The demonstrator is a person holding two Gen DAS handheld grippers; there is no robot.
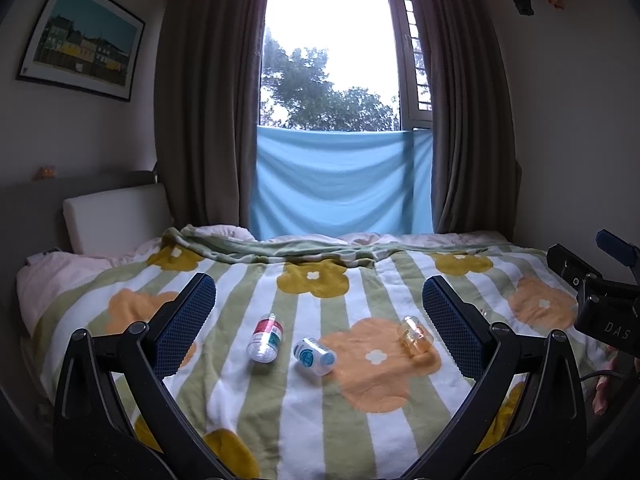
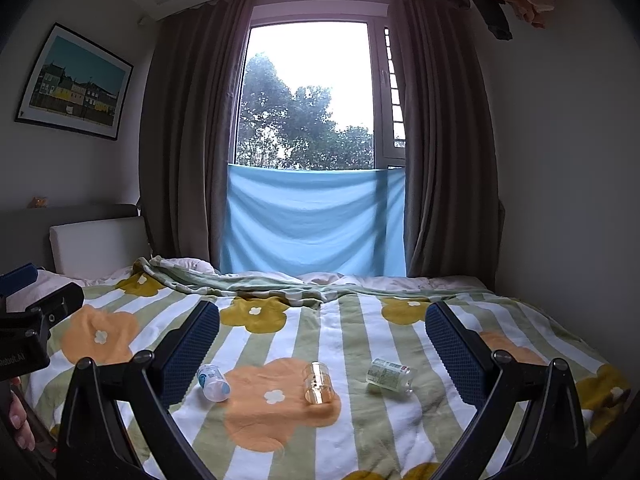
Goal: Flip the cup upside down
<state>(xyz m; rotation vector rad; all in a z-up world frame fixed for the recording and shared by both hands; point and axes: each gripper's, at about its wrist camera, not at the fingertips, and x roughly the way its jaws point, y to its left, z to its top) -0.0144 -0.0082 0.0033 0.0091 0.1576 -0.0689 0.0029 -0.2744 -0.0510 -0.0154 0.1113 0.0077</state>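
three small clear cups (image 2: 317, 383) lie toppled on a floral blanket (image 2: 360, 432), unflipped; both grippers (image 1: 320, 316) (image 2: 322, 340) hover, jaws spread, empty.

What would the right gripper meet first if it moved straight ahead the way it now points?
Probably the clear amber cup lying on the flowered blanket, roughly centred between the open right gripper fingers. Depth is unclear; aimed higher, it would pass over the cup toward the bed's far edge.

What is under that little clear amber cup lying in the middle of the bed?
The amber cup lies on its side on an orange flower of the striped blanket. Only blanket shows beneath it; whatever the blanket covers is hidden.
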